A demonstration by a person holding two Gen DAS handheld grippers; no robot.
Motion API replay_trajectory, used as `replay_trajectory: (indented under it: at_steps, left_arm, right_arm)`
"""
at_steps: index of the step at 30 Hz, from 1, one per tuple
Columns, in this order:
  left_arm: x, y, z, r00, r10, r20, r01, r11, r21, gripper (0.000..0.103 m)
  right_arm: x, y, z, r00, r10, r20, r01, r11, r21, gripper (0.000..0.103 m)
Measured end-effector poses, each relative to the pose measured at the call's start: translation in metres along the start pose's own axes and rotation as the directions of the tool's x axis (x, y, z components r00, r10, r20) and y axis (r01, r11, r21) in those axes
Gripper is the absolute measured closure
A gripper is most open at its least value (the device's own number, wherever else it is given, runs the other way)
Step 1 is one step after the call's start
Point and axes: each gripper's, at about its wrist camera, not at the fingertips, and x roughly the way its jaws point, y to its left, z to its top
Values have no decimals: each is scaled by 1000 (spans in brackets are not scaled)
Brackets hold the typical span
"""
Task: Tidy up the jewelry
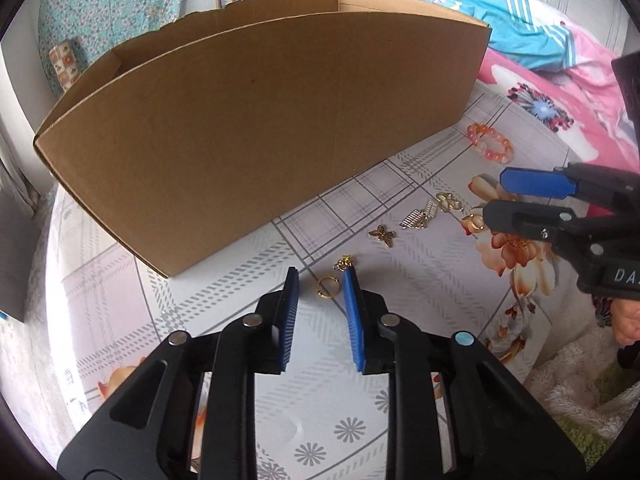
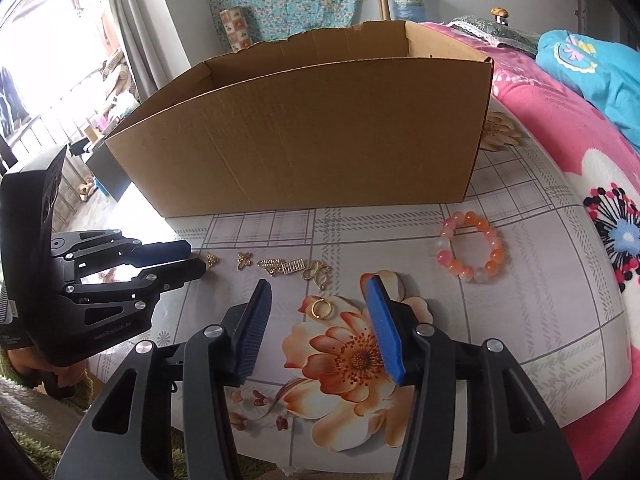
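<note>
My left claw (image 1: 320,280) and right claw (image 2: 318,304) both gape, each straddling a ring (image 1: 327,287); next, pinch and box (image 1: 248,120) them.

A bed (image 2: 532,280) covered by a plaid sheet printed with orange flowers carries everything. At its far side stands an open cardboard box (image 2: 304,136). Nearer lies a row of small gold charms (image 2: 280,266), with a gold ring (image 2: 320,308) on a printed flower and a pink-orange bead bracelet (image 2: 472,254) to the right. Another gold ring (image 1: 327,287) lies left. A pink blanket (image 2: 560,120) lies far right.
</note>
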Motion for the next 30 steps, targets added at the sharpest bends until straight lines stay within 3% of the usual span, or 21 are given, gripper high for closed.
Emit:
replay_trajectory:
  at_steps: [7, 24, 30]
  left_arm:
    - [2, -3, 2, 1000, 0, -4, 0, 1000, 10, 92]
    - [-9, 4, -13, 1000, -2, -7, 1, 999, -48, 92]
    - [-9, 5, -14, 1000, -8, -3, 7, 999, -48, 92]
  right_arm:
    - [2, -4, 1, 1000, 0, -1, 0, 1000, 7, 58]
    - [0, 6, -1, 1000, -15, -2, 15, 998, -67, 58]
    - [8, 12, 0, 999, -43, -33, 39, 992, -119, 71]
